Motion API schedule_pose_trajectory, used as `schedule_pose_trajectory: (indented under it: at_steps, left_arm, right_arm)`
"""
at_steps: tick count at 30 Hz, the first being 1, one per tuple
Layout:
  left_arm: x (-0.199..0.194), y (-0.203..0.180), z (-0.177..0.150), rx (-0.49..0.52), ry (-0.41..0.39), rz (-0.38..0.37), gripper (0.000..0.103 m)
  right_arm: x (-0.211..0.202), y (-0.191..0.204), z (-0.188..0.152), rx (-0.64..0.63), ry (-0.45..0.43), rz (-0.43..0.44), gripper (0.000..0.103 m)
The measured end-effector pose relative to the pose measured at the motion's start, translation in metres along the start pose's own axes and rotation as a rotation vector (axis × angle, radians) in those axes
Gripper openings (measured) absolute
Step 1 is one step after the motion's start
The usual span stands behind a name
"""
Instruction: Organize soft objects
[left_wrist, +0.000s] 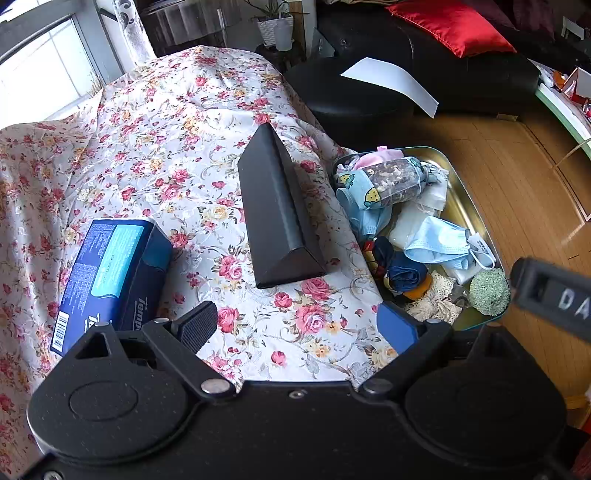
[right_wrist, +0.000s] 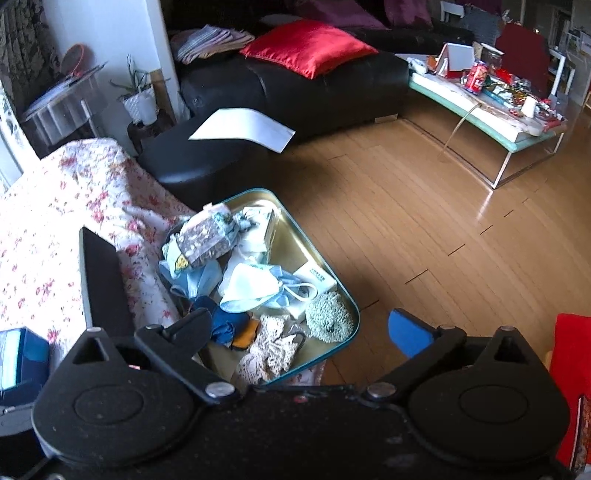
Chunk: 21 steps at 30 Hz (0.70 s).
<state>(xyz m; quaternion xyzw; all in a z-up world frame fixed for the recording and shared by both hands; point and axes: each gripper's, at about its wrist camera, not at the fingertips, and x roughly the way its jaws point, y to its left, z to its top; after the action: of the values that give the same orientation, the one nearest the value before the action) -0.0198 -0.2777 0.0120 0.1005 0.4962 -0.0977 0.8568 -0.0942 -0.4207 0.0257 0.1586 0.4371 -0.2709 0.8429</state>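
Both tools released above a tray of soft things

The left tool (left_wrist: 299, 328) and right tool (right_wrist: 310, 332) hang spread and empty. The soft items, including face masks (left_wrist: 439, 242) and a green scrubber (left_wrist: 489, 291), lie heaped in the metal tray (right_wrist: 295, 236) beside the flowered cloth (left_wrist: 166, 147). Grabbing a mask by its loop could drag its neighbours out onto the floor (right_wrist: 424, 221).

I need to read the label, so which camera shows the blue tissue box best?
The left wrist view: the blue tissue box lies whole on the floral cloth, printed side and barcode facing the camera. The right wrist view catches only a corner of it at the left edge.
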Motion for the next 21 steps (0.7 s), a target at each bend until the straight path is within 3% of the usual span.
schedule_pose_trajectory:
  at_steps: [6,21]
  left_arm:
    - [0.003,0.0024,0.0022,-0.008,0.002,0.012,0.091]
    - [0.0057,0.0007,0.0024,0.005,0.01,0.014,0.091]
  right_arm:
    - [0.0071,0.0078,-0.0019,-0.048,0.038,-0.041,0.103]
    - [0.0109,0.0059,-0.0007,-0.04,0.051,-0.04,0.102]
